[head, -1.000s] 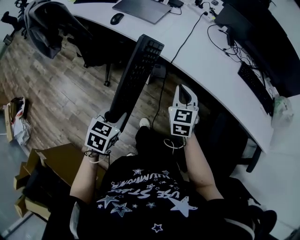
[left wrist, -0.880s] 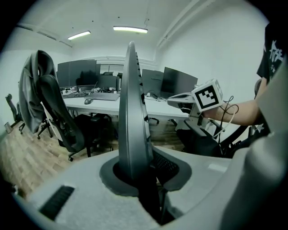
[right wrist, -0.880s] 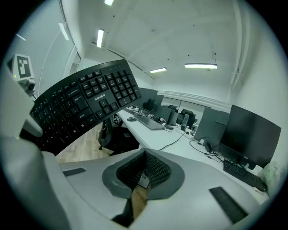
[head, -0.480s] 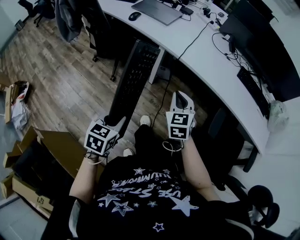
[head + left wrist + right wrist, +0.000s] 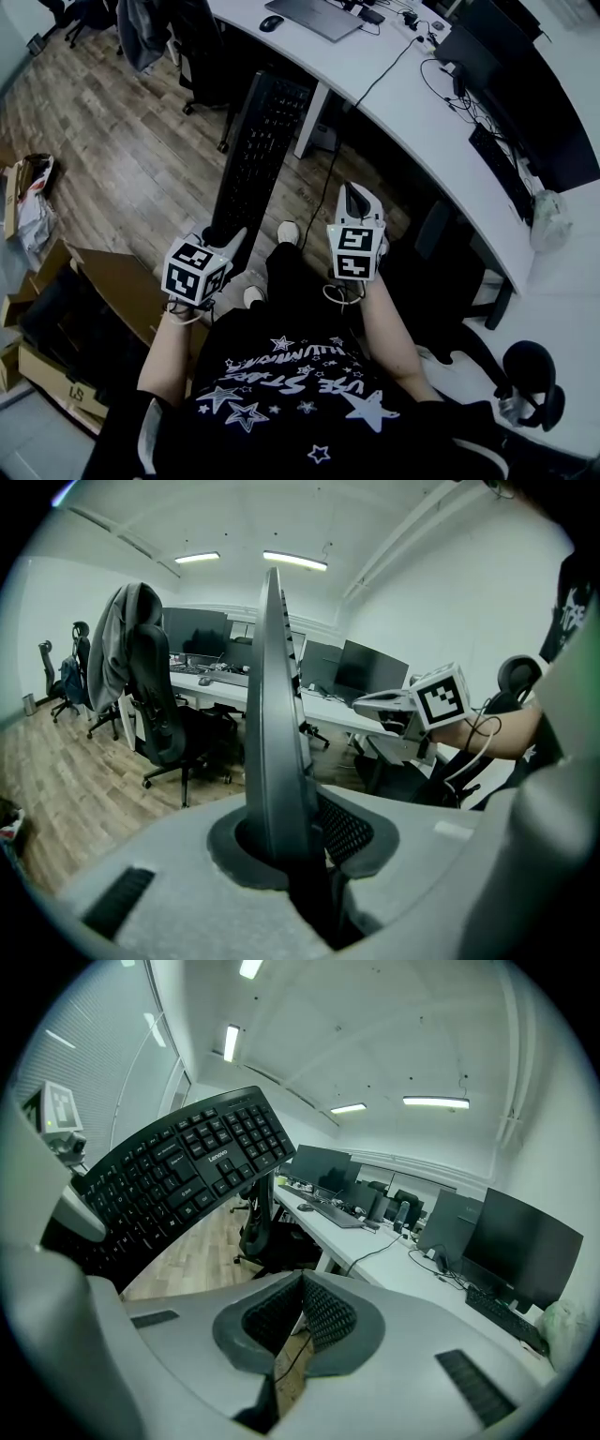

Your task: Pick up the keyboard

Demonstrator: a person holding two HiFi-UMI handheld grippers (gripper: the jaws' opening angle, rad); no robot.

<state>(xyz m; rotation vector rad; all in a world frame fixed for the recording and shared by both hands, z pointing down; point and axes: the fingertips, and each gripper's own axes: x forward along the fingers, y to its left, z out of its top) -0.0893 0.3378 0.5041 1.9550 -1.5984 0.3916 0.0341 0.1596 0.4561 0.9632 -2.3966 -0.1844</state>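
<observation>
left gripper [image 5: 223, 242]: clamped on keyboard [image 5: 255, 150] near end | keyboard: aloft, stretching far | right gripper [image 5: 357, 197]: pressed together, empty, right of keyboard

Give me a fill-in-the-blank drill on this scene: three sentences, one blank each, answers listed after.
1. The left gripper clamps one end of the black keyboard, which hangs in the air over the wooden ____.
2. The right gripper has its jaws shut on ____.
3. The keyboard is turned on edge, with its keys facing the ____ gripper.

Missing words: floor; nothing; right
</observation>
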